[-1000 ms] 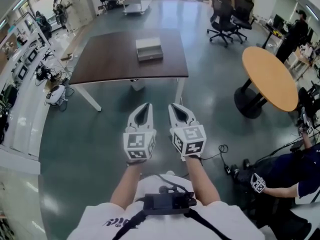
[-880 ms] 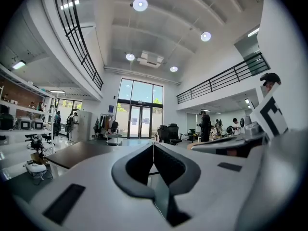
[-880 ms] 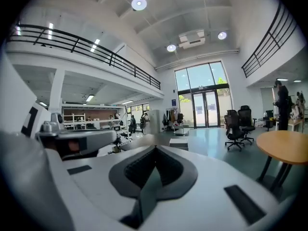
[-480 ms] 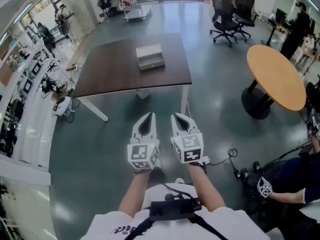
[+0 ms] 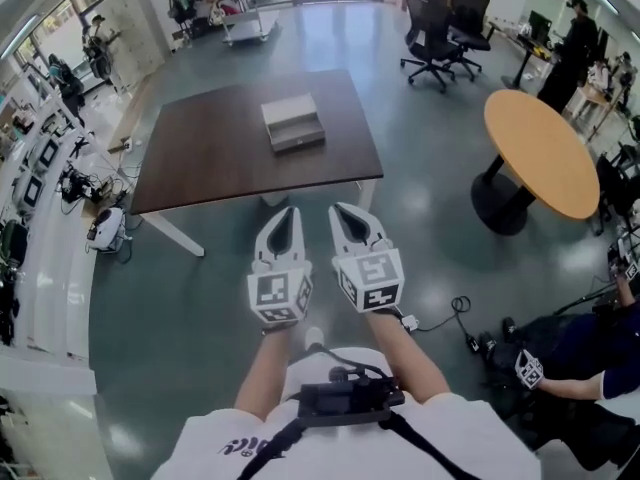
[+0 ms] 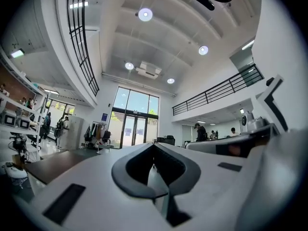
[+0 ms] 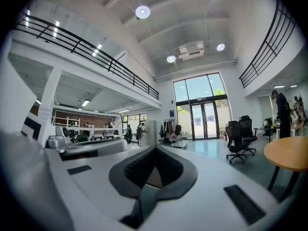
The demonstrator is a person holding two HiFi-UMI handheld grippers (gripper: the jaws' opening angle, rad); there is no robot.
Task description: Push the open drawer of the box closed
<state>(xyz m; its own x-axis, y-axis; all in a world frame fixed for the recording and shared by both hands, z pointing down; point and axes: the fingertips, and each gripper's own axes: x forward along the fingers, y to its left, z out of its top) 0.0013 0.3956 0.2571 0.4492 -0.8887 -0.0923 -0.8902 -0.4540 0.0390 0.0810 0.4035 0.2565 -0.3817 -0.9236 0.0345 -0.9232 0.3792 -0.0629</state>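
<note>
A flat grey box (image 5: 293,123) lies on the dark brown table (image 5: 220,158), near its far middle. Its drawer is too small to make out from here. Both grippers are held side by side over the floor, short of the table's near edge and pointing level at it. My left gripper (image 5: 288,214) is shut with nothing in it, and its tips meet in the left gripper view (image 6: 154,145). My right gripper (image 5: 344,211) is also shut and empty, as the right gripper view (image 7: 155,148) confirms. The table's edge (image 6: 48,165) shows at the left of the left gripper view.
A round orange table (image 5: 540,153) stands to the right, with office chairs (image 5: 440,18) behind it. A seated person (image 5: 590,368) and floor cables (image 5: 445,313) are at the lower right. Shelves with gear (image 5: 40,158) line the left wall.
Both grippers have moved forward together toward the table, which now lies closer in the head view. Both stay shut.
</note>
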